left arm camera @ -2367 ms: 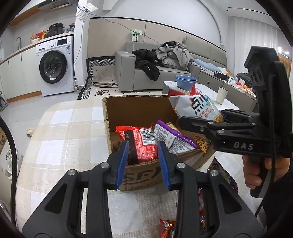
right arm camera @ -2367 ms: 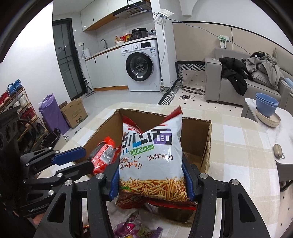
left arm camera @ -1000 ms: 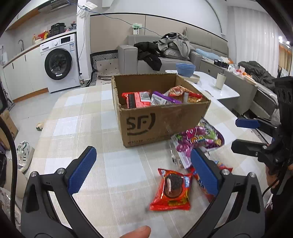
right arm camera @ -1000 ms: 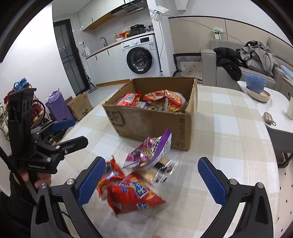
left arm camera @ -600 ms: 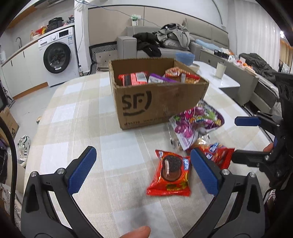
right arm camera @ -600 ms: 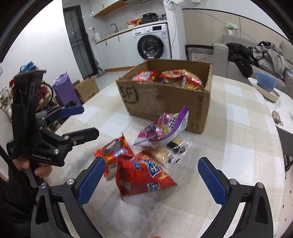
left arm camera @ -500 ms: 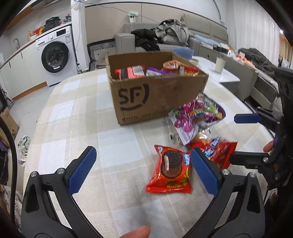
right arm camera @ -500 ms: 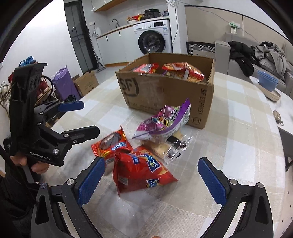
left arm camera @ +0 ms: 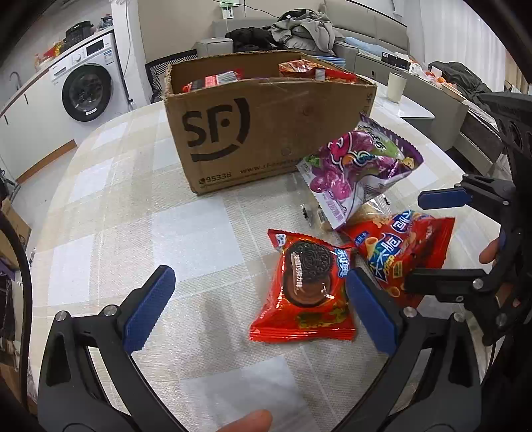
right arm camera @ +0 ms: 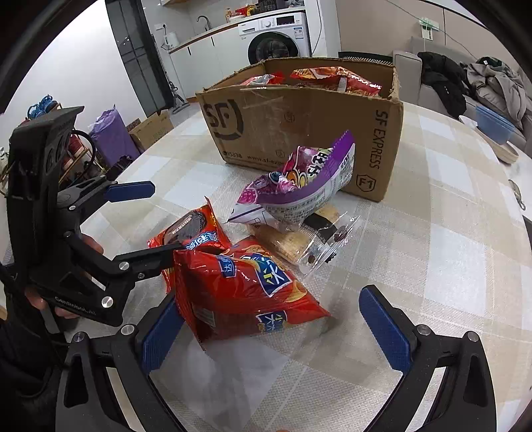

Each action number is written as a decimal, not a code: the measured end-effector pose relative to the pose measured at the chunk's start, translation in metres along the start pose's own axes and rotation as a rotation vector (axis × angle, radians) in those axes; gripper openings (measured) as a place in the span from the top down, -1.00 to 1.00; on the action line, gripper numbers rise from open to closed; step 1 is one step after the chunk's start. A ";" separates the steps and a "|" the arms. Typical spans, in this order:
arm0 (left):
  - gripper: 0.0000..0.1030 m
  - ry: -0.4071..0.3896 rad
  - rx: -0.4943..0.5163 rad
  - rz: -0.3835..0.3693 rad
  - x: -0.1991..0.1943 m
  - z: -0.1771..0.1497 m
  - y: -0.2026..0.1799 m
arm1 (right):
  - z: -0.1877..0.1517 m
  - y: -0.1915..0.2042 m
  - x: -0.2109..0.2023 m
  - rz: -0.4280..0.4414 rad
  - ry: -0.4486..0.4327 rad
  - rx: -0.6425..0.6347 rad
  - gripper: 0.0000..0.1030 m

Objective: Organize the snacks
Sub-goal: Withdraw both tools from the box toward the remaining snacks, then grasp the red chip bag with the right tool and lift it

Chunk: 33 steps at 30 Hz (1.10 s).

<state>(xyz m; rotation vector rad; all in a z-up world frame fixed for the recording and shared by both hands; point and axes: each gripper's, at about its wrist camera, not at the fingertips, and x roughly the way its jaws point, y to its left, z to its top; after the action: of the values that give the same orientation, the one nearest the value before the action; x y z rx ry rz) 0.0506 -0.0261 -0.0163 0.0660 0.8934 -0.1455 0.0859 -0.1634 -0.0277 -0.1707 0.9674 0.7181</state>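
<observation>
A cardboard SF box [left arm camera: 266,133] [right arm camera: 299,126] holds several snack packs. In front of it on the checked tablecloth lie a red cookie pack [left arm camera: 307,285] [right arm camera: 193,229], a red chip bag [left arm camera: 405,249] [right arm camera: 246,285], a purple candy bag [left arm camera: 362,166] [right arm camera: 299,186] and a clear cracker pack [right arm camera: 299,242]. My left gripper [left arm camera: 259,309] is open low over the table, its right finger beside the cookie pack. My right gripper [right arm camera: 272,329] is open, straddling the near end of the red chip bag.
The table's right edge [right arm camera: 518,212] is near a white side table with a blue bowl [right arm camera: 492,126]. A sofa with clothes [left arm camera: 299,30] and a washing machine [left arm camera: 86,89] stand behind. Bare tablecloth [left arm camera: 139,206] lies left of the packs.
Both grippers released their snacks into the box, pulled back and opened wide. Since then they have dropped lower and closer to the loose packs on the table.
</observation>
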 end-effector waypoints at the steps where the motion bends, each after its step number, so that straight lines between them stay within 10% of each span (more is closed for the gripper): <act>1: -0.98 0.000 0.006 -0.005 0.002 0.000 -0.001 | 0.000 0.001 0.001 -0.005 0.004 -0.003 -0.99; 33: -0.98 0.073 0.013 -0.041 0.047 -0.009 -0.002 | -0.015 0.002 0.019 -0.107 0.053 -0.107 -0.97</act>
<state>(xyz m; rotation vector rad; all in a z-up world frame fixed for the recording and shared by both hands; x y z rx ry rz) 0.0723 -0.0314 -0.0592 0.0655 0.9671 -0.1886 0.0811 -0.1592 -0.0517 -0.3343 0.9631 0.6699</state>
